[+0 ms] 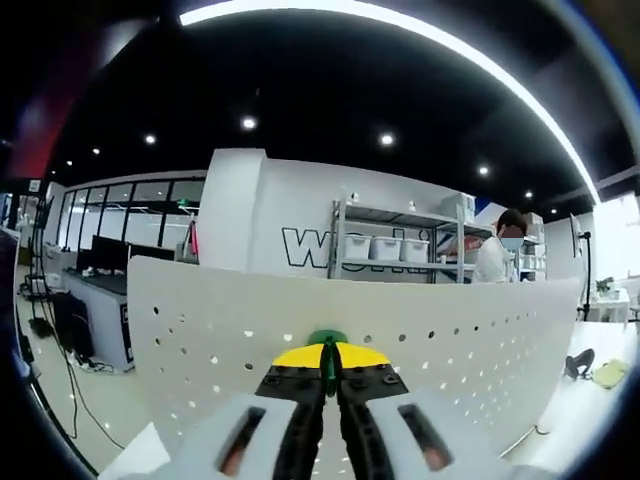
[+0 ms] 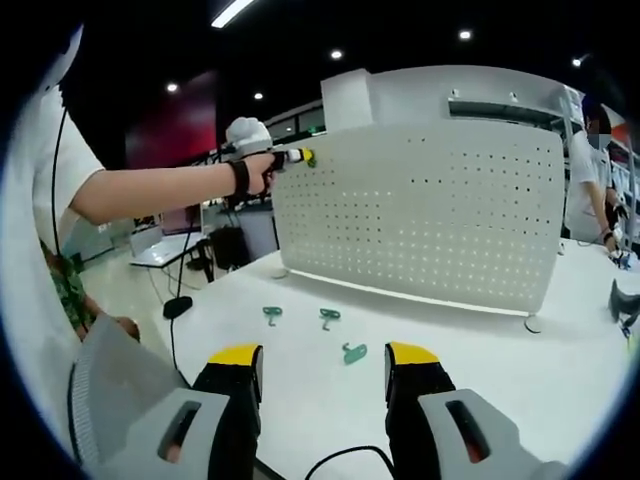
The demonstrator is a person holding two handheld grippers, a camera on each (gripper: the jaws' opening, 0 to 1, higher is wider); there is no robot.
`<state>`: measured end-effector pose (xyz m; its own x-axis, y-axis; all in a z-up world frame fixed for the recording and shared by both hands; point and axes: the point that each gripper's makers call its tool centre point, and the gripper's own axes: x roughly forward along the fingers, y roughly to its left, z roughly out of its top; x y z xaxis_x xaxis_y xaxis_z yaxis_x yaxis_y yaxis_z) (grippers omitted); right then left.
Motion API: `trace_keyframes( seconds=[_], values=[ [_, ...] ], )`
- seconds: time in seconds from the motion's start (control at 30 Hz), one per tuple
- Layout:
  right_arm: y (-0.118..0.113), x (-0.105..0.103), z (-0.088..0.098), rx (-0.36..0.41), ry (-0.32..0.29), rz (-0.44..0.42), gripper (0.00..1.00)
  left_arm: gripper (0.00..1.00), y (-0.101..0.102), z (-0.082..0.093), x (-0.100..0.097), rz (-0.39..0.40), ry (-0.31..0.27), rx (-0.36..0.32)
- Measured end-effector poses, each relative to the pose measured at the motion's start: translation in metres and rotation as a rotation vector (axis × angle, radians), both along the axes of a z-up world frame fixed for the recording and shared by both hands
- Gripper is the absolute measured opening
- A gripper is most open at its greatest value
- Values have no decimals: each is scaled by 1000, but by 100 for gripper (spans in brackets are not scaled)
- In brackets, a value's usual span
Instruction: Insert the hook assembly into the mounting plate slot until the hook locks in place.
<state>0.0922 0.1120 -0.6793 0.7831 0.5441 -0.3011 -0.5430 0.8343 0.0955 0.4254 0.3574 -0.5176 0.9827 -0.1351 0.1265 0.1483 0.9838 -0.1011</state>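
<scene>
The left tool (image 1: 330, 372) is clamped on a green hook (image 1: 327, 340) at the upper left edge of the white pegboard (image 2: 420, 215). The right tool (image 2: 325, 365) gapes wide above the tabletop (image 2: 480, 330), where three more hooks (image 2: 325, 318) lie before the pegboard.

1. This is an open-plan lab or tech office: a black ceiling (image 1: 330, 90) carries recessed spotlights and a long curved light strip (image 1: 420, 35).
2. Metal shelving (image 1: 400, 240) with white storage bins stands against a white wall bearing large lettering.
3. Desks with dark monitors (image 1: 110, 255) line glass partitions.
4. A white worktable (image 2: 480, 350) holds a perforated test board (image 2: 420, 215), and cables trail across the floor.
</scene>
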Motion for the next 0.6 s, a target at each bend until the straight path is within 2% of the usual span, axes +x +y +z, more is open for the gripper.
trace_keyframes(
  seconds=[0.13, 0.27, 0.33, 0.47, 0.6],
  values=[
    [1, 1, 0, -1, 0, 2, 49, 3, -2, 5, 1, -6, -4, 24],
    [2, 1, -1, -2, 1, 4, 49, 3, -4, 4, 4, -17, 2, 18],
    [1, 1, 0, 0, 0, 1, 49, 3, -5, 2, 2, -19, 6, 51],
    [2, 1, -1, 1, 2, 4, 49, 10, -7, -2, 1, -33, 21, 56],
    [4, 2, -1, 3, 1, 11, 49, 11, -8, -1, -2, -47, 18, 66]
  ],
)
